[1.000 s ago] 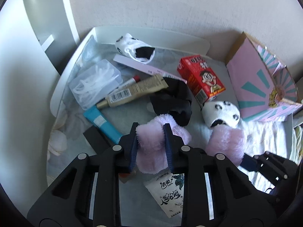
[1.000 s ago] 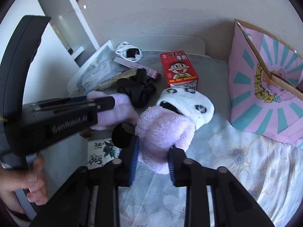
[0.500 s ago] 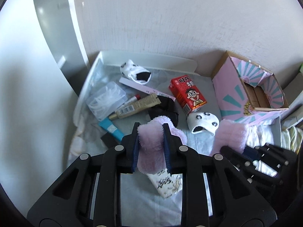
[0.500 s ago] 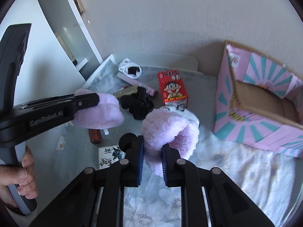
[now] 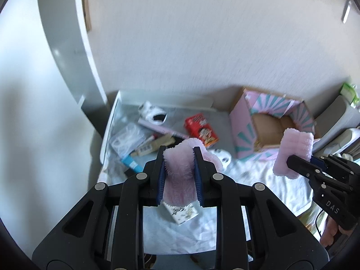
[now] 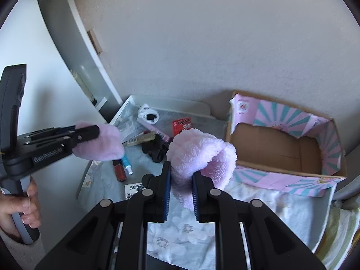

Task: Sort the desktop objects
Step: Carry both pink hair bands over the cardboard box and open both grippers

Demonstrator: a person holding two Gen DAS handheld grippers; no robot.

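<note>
My left gripper (image 5: 178, 155) is shut on a fluffy pink sock (image 5: 178, 168), held in the air above the cluttered desk. My right gripper (image 6: 181, 168) is shut on a second fluffy pink sock (image 6: 200, 150), also lifted. In the left wrist view the right gripper (image 5: 292, 164) hangs at the right with its sock (image 5: 294, 150) in front of the open pink-and-teal cardboard box (image 5: 270, 128). In the right wrist view the left gripper (image 6: 90, 132) and its sock (image 6: 101, 142) are at the left, with a hand on the handle.
On the desk lie a red carton (image 5: 201, 130), two panda socks (image 5: 153, 113) (image 5: 221, 157), a clear plastic box (image 5: 127, 138), tubes (image 5: 153, 146), a black cloth (image 6: 155, 149) and a printed packet (image 5: 183, 212). The box (image 6: 281, 144) stands open at the right against the wall.
Both grippers have risen well above the desk, each carrying its pink sock. The right sock has come away from the panda sock, and the right jaws have squeezed tighter.
</note>
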